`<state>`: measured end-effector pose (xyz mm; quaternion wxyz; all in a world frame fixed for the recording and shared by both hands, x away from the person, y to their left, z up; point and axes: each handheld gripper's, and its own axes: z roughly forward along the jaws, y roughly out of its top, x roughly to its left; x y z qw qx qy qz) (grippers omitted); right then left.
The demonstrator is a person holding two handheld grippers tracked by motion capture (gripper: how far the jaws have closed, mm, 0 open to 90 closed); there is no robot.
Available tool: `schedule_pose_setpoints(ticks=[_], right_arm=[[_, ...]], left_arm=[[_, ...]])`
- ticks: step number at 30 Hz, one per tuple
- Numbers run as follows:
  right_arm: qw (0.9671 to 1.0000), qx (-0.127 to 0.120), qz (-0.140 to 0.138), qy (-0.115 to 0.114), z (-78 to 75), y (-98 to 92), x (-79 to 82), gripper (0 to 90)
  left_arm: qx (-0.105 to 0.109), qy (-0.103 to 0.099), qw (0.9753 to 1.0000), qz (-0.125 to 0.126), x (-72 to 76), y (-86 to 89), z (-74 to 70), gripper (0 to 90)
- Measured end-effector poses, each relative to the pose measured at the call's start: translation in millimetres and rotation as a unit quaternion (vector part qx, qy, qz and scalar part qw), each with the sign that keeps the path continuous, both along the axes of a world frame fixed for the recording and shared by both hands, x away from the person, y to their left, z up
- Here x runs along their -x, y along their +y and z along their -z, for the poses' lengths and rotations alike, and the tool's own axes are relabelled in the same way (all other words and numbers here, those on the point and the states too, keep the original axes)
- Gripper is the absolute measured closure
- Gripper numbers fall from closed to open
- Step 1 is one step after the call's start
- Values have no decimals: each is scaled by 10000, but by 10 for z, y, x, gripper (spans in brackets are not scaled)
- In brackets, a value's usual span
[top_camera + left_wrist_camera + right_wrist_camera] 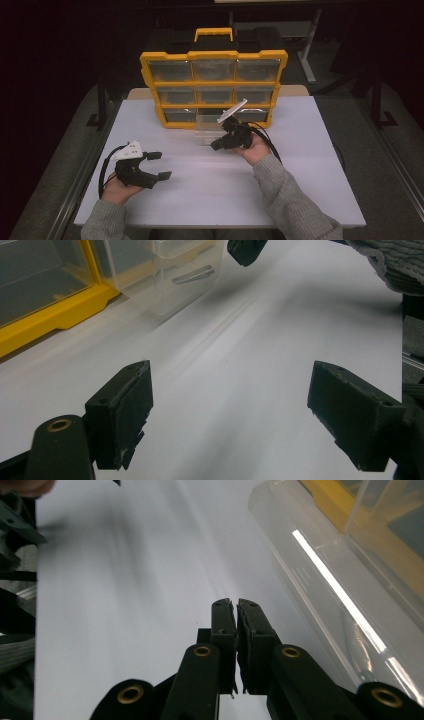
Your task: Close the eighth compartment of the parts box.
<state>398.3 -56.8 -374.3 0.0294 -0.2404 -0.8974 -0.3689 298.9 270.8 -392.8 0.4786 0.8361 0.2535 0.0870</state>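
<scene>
My right gripper [236, 605] has its jaws pressed together on nothing, just beside the clear drawer [345, 600] pulled out of the yellow organizer [214, 85] onto the table [300, 150]. My left gripper [159, 165] hangs wide open, well apart. I judge a sideways nudge could skid the light drawer or tip its contents.

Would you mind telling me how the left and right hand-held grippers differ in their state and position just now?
The left hand-held gripper has its jaws wide apart; the right hand-held gripper has its jaws pressed together with nothing between them. The left one sits over bare table, apart from the clear drawer; the right one is close beside that drawer. Both are black and held just above the table.
</scene>
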Motion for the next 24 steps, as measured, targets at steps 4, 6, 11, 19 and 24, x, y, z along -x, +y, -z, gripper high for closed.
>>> schedule_pose_setpoints(ticks=[4, 6, 11, 19, 24], right_arm=[[9997, 176, 5, -149, 23, 39, -36, 859], [9995, 213, 45, -223, 27, 40, -61, 860], [9993, 219, 210, -228, 11, 39, -109, 879], [9985, 391, 155, -346, 8, 82, -136, 885], [9983, 403, 200, -381, -13, 83, -149, 885]], left_arm=[[-8, -8, 10000, 10, 2, -5, -4, 180], [5, -2, 10000, 8, 4, -7, -7, 180], [-3, -4, 10000, 17, 0, -4, -6, 180], [-22, -20, 10000, 25, -2, 10, -15, 180], [-19, -43, 10000, 39, -4, 8, -15, 180]])
